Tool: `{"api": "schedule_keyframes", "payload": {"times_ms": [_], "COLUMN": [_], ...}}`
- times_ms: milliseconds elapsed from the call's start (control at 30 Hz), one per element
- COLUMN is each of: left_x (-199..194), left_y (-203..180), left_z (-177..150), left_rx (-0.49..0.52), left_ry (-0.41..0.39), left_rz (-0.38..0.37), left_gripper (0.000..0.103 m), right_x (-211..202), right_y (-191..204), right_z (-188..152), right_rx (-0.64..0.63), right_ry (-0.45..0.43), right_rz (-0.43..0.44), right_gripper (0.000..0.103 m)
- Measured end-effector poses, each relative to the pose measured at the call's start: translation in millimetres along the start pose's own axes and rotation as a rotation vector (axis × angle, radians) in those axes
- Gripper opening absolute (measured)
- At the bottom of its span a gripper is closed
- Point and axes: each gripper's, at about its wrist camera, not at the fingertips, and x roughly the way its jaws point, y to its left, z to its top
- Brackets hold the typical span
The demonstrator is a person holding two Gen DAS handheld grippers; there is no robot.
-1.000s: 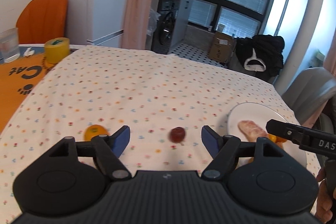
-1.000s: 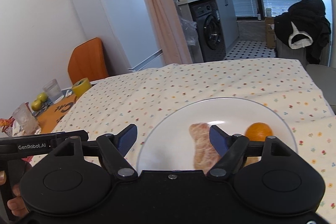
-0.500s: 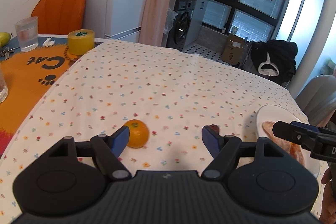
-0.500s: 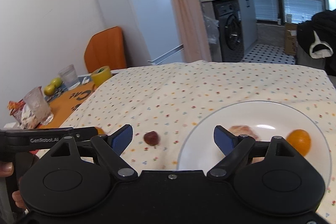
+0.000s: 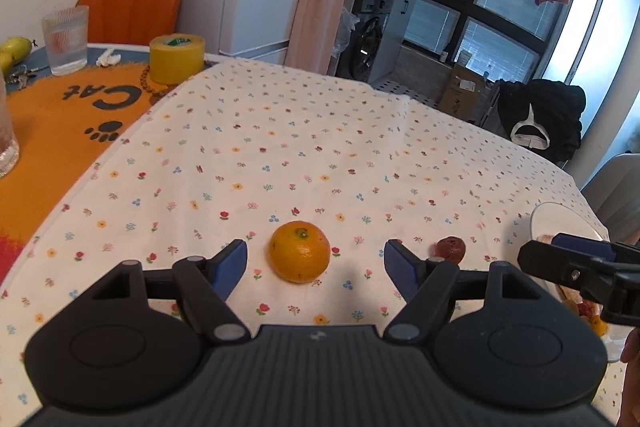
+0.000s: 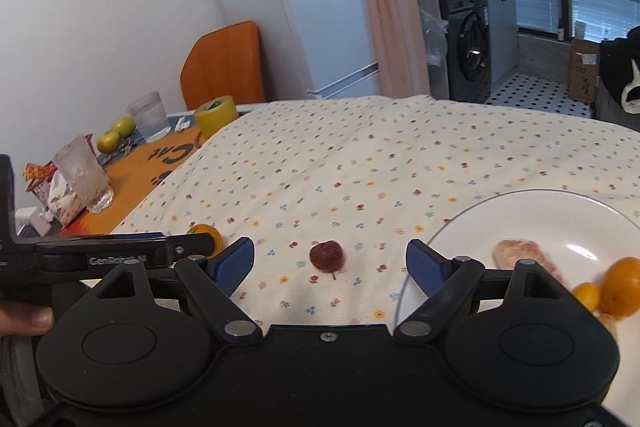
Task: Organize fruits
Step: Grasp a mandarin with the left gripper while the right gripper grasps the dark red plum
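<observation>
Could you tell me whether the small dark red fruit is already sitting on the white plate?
No, the dark red fruit lies on the flowered tablecloth, clear of the white plate to its right.

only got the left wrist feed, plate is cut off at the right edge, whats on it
Observer: In the right wrist view the white plate holds a pinkish peeled piece and two orange fruits near its right side.
Operator: where's the right gripper aimed
Observer: The right gripper is open, with the small dark red fruit lying on the cloth between its fingers.
Operator: anything behind that yellow tape roll on the left
Observer: Past the tape roll and the glass, two yellow-green fruits sit side by side; your view shows only part of one.
</observation>
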Motion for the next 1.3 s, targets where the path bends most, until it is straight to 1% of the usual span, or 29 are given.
{"api": "schedule_keyframes", "payload": {"times_ms": [200,300,400,433,467,700,867,1000,1033,1067,1100,1133,1200,1300], "left_x": [15.7,21.4,24.4,24.5,24.5,15.6,5.0,-0.7,-1.9,-3.1,-4.6,-5.9,-9.7,-14.9], "left_y": [5.4,6.7,7.9,8.4,9.1,15.0,22.0,27.4,28.4,28.9,29.6,29.7,28.7,26.9], "left_z": [-1.7,-2.3,-3.1,-3.2,-3.1,-2.4,-1.8,-2.7,-3.0,-3.2,-3.3,-3.3,-3.5,-3.9], "left_rx": [-0.02,-0.024,-0.022,-0.018,-0.016,-0.035,-0.046,-0.057,-0.061,-0.064,-0.066,-0.067,-0.067,-0.066], "left_ry": [0.016,0.025,0.023,0.019,0.019,0.016,0.0,-0.004,-0.005,-0.005,-0.007,-0.009,-0.016,-0.024], "left_rz": [0.002,0.001,0.009,0.015,0.014,0.011,0.02,0.033,0.035,0.036,0.036,0.036,0.033,0.03], "left_gripper": [0.069,0.062,0.049,0.04,0.037,0.037,0.037,0.037,0.037,0.037,0.037,0.037,0.037,0.037], "right_x": [18.0,25.7,31.3,33.3,35.1,48.4,57.4,61.0,61.0,62.0,63.6,64.7,61.8,52.8], "right_y": [4.7,6.9,8.8,9.2,9.5,12.7,15.2,19.8,20.5,20.9,20.9,20.4,23.3,26.0], "right_z": [0.1,-0.2,-0.3,-0.6,-0.9,-1.6,-2.2,-2.2,-2.0,-1.7,-1.7,-1.8,-2.7,-2.8], "right_rx": [-0.019,-0.026,-0.033,-0.035,-0.036,-0.047,-0.053,-0.079,-0.082,-0.087,-0.086,-0.081,-0.093,-0.096], "right_ry": [0.036,0.05,0.059,0.062,0.066,0.09,0.105,0.097,0.095,0.098,0.112,0.124,0.113,0.099], "right_rz": [0.014,0.014,0.014,0.012,0.011,0.006,0.005,-0.019,-0.018,-0.014,-0.007,-0.003,-0.013,-0.004], "right_gripper": [0.073,0.07,0.069,0.069,0.068,0.062,0.055,0.055,0.053,0.038,0.029,0.022,0.022,0.022]}}
